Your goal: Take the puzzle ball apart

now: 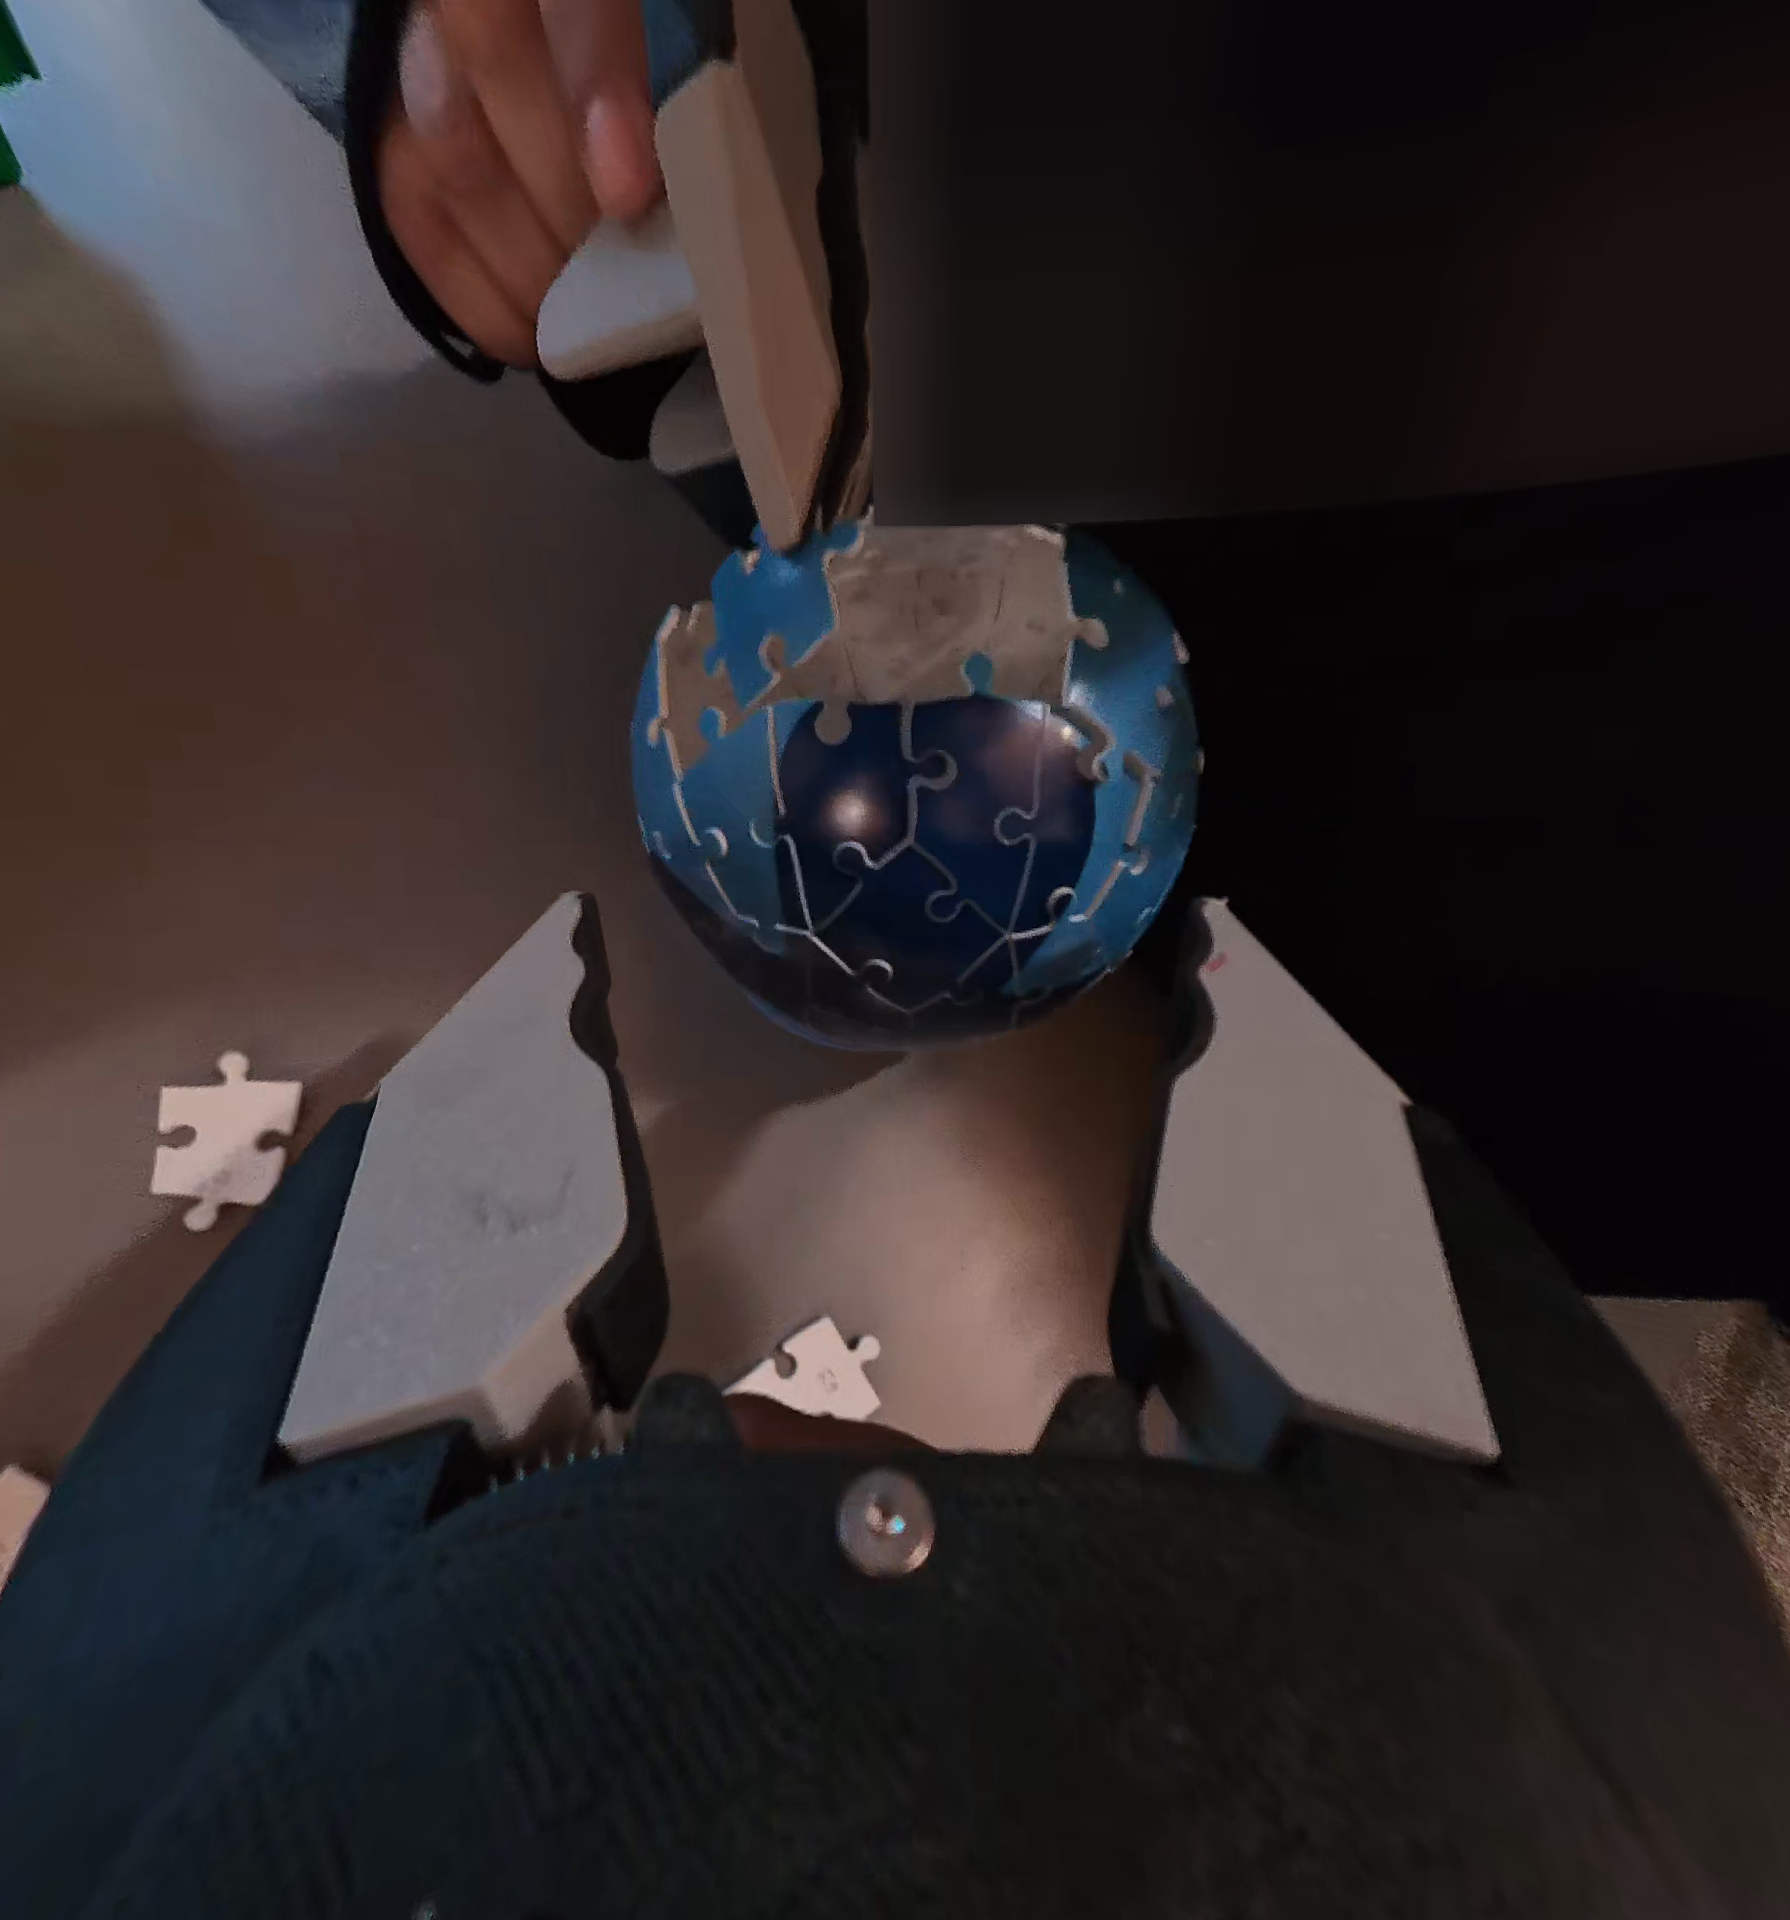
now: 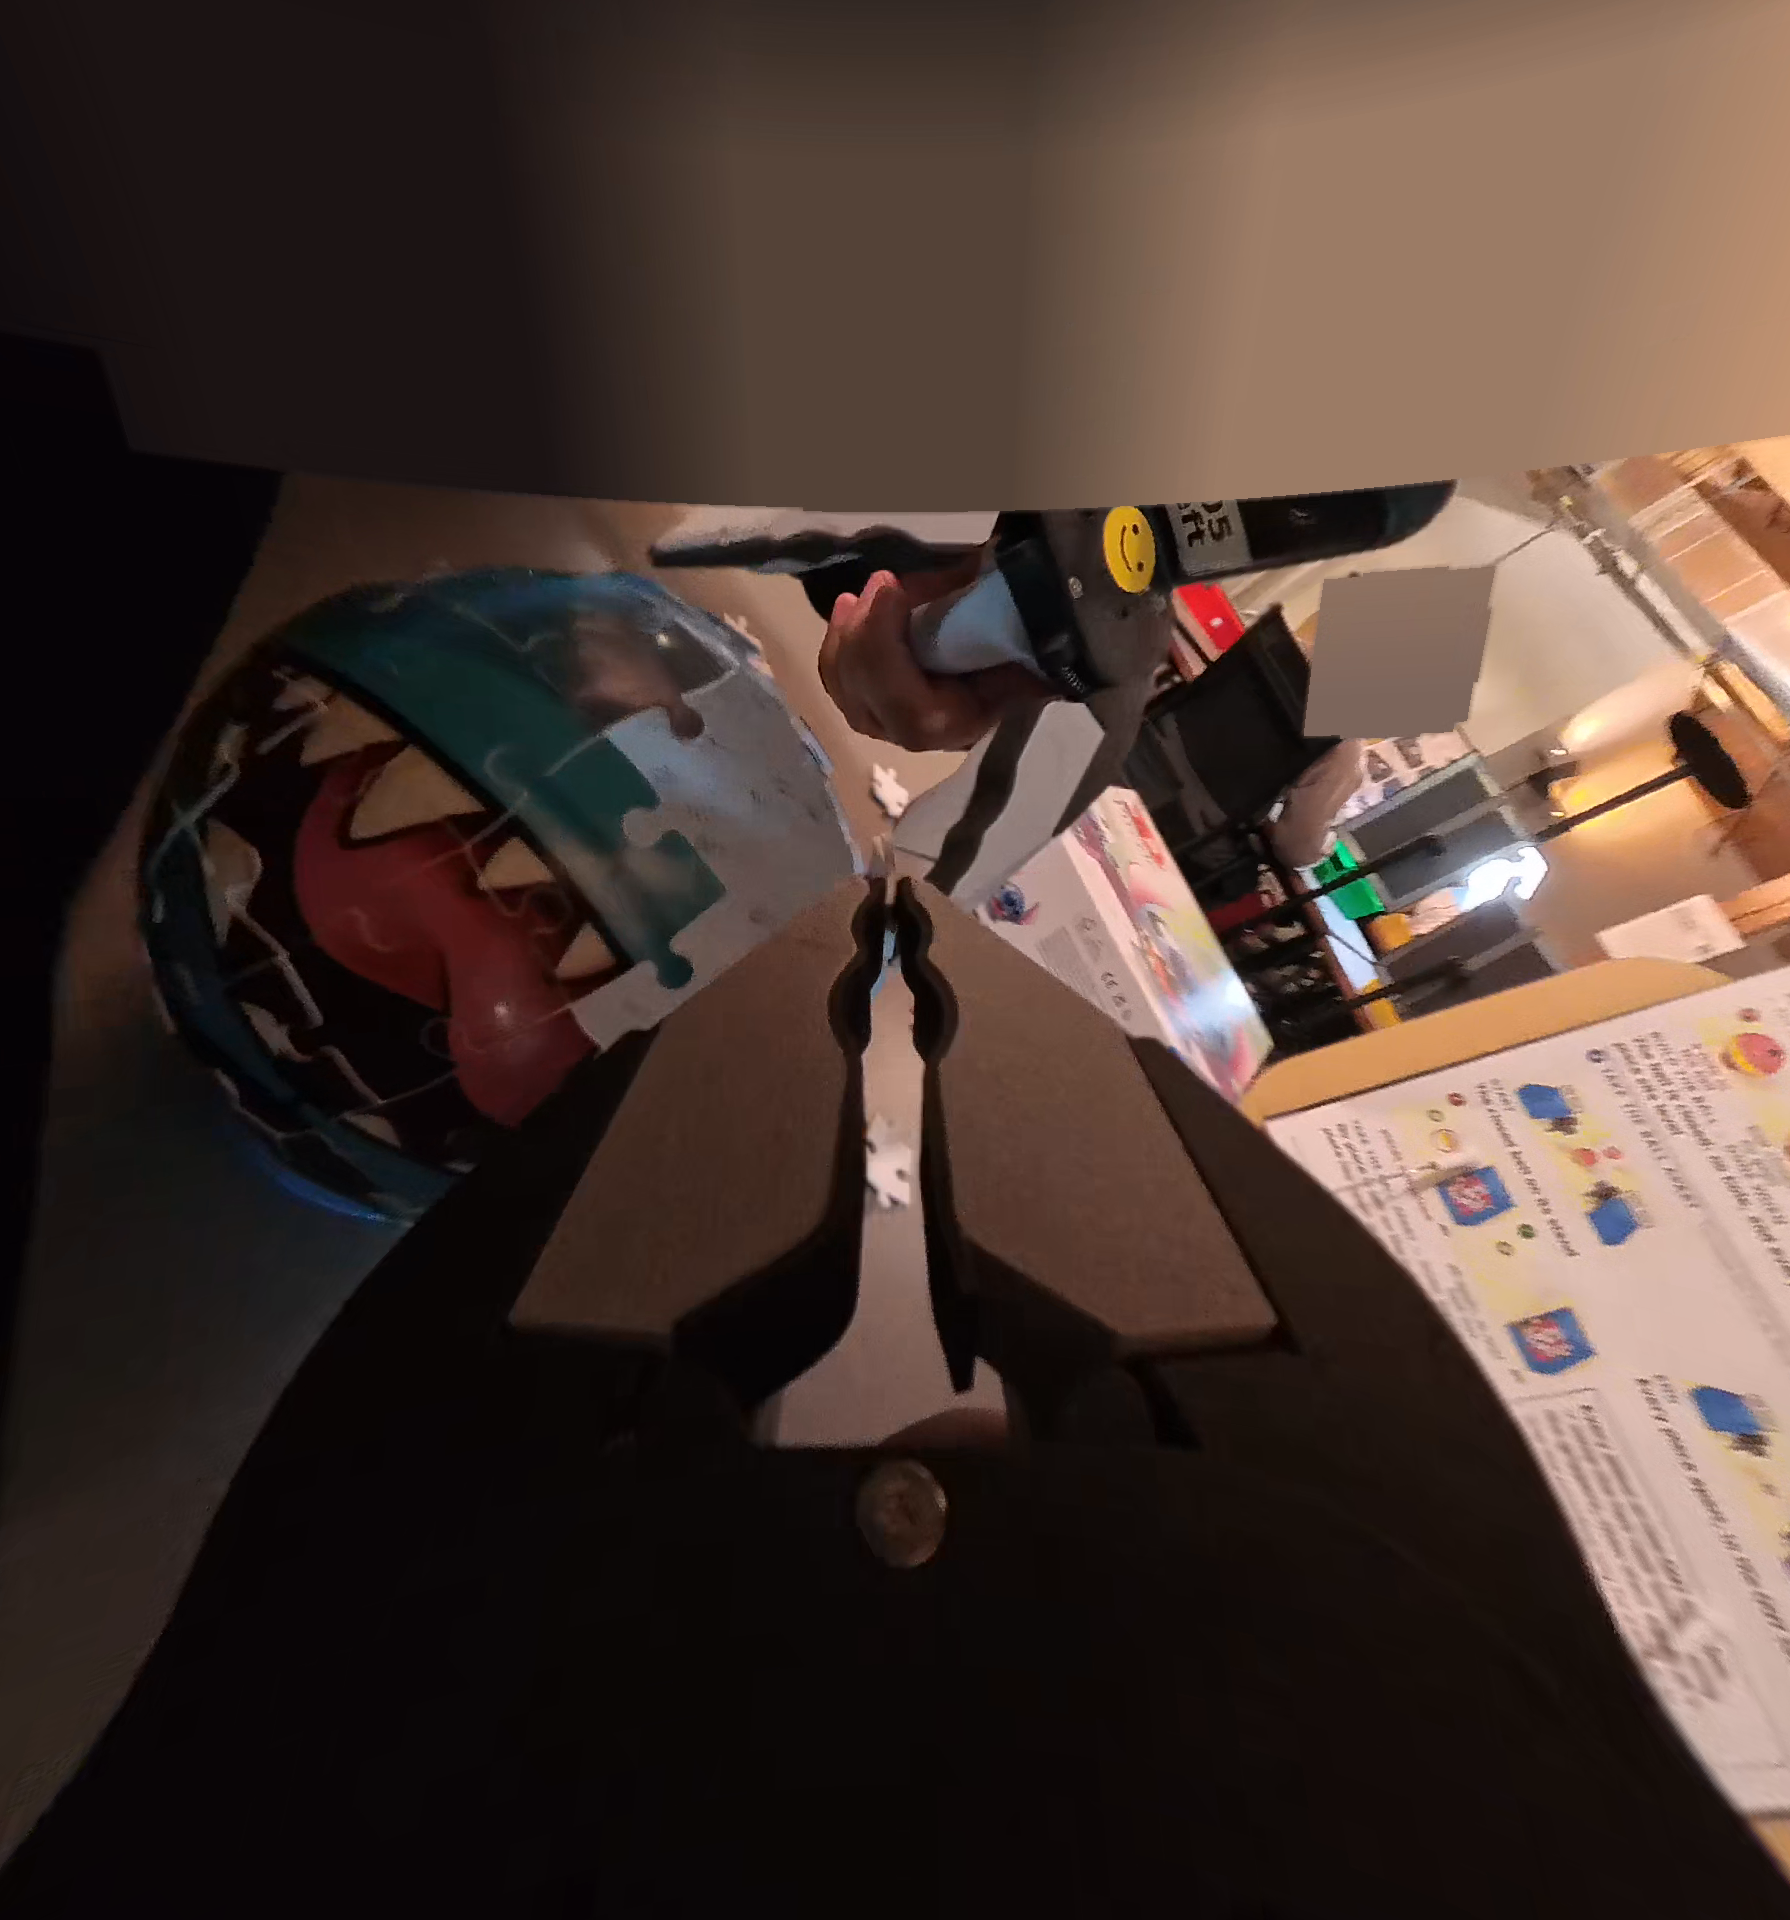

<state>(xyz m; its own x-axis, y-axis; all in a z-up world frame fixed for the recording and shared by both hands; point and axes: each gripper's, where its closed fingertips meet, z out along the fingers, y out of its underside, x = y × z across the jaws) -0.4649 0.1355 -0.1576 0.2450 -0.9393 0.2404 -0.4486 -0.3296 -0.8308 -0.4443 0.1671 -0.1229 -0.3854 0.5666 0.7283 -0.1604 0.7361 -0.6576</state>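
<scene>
The puzzle ball [image 1: 912,790] is seen on the table [image 1: 247,727], partly opened. The right gripper [image 2: 889,888] is pinched on a piece at its broken rim; the left gripper [image 1: 891,925] is spread apart just beside the ball. Loose pieces [image 1: 224,1138] are scattered nearby.

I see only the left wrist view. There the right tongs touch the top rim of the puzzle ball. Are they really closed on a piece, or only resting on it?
Observer: Closed. In the right wrist view the right tongs are shut, with the thin edge of a rim piece between the tips.
Operator: I see only blue on the ball. Is a picture on its outside?
Observer: Yes, the puzzle ball shows an open mouth with pale teeth and a red tongue.
Operator: Does something lie near the right tongs?
Observer: A printed instruction sheet lies beside them.
</scene>
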